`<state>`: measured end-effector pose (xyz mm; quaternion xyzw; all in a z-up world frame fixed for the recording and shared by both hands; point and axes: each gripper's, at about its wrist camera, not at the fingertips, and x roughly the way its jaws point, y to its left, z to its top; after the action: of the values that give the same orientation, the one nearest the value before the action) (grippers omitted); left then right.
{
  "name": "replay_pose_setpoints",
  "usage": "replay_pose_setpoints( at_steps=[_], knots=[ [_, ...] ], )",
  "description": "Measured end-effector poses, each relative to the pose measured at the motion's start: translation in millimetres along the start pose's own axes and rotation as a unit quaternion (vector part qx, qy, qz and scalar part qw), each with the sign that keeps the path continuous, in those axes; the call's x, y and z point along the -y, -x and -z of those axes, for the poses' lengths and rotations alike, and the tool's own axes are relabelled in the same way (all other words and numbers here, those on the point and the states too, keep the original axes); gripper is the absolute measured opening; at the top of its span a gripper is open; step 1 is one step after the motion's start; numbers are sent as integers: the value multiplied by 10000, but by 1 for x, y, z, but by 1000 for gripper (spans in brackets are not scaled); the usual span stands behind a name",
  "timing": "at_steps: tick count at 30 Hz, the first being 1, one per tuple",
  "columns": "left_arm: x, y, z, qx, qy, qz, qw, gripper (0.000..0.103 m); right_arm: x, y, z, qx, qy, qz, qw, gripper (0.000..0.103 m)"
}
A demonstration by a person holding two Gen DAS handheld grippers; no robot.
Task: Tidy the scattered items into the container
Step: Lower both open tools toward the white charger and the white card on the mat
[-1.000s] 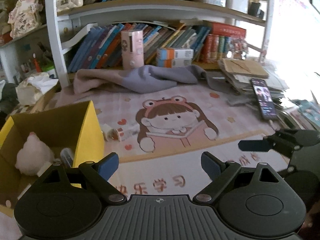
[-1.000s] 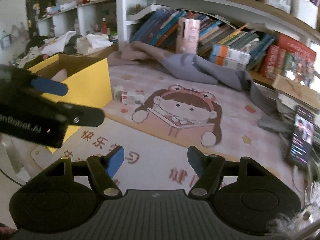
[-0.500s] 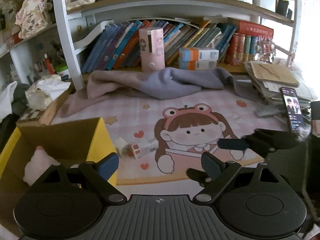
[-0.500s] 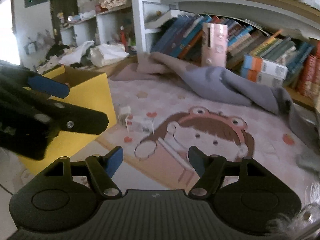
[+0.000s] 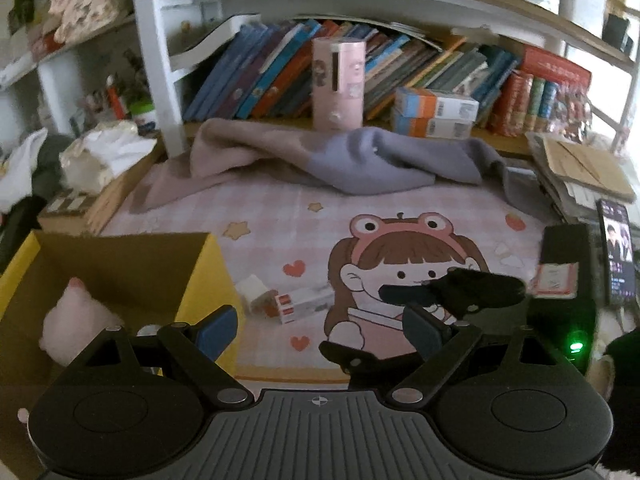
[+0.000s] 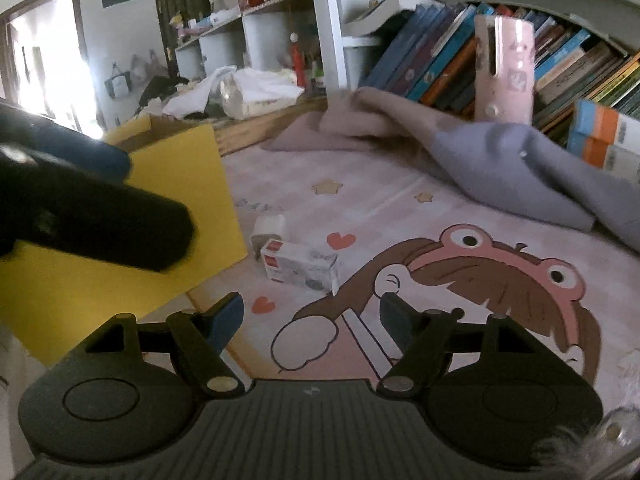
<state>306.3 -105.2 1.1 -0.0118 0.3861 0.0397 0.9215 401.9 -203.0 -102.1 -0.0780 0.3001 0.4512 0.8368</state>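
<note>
A yellow cardboard box (image 5: pixel 208 280) (image 6: pixel 188 184) stands open at the left of the cartoon mat, with a pink plush toy (image 5: pixel 76 328) inside. Just right of the box lie a white and red carton (image 5: pixel 306 304) (image 6: pixel 300 266) and a small white box (image 5: pixel 252 292) (image 6: pixel 270 228) on the mat. My left gripper (image 5: pixel 320 328) is open and empty beside the yellow box. My right gripper (image 6: pixel 310 314) points at the carton from the near side; its jaws are opening and nothing is between them. Its black fingers (image 5: pixel 452 292) show in the left wrist view.
A pink and grey cloth (image 5: pixel 340 160) lies crumpled across the back of the mat below a shelf of books. A pink tube (image 5: pixel 338 80) and orange boxes (image 5: pixel 436 116) stand there. A phone (image 5: pixel 618 256) and a paper stack (image 5: pixel 580 168) sit at the right.
My right gripper has moved in towards the carton and lower, so the carton looks larger. Its fingers have moved leftward in the left wrist view. The left gripper has shifted sideways along the yellow box.
</note>
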Motion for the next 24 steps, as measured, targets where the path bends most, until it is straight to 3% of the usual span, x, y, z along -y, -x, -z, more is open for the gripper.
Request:
replay_pose_setpoints(
  at_steps=[4,12,18,22,24],
  knots=[
    [3,-1,-1,-13,-49,-63,10000,91,2,-18,3,-185,84,-38,9998,75],
    [-3,-1,1,-96,284,-103,9995,92,-4,-37,-3,-91,400,-154,9990,72],
    [-7,2,4,-159,302,-262,9991,92,-11,-45,-8,-80,565,-146,9983,53],
    [-6,3,4,-168,296,-296,9990,92,-12,-46,-9,-37,647,-44,9979,21],
    [-4,3,4,-160,290,-275,9991,92,-9,-43,-8,-17,586,-16,9983,16]
  ],
)
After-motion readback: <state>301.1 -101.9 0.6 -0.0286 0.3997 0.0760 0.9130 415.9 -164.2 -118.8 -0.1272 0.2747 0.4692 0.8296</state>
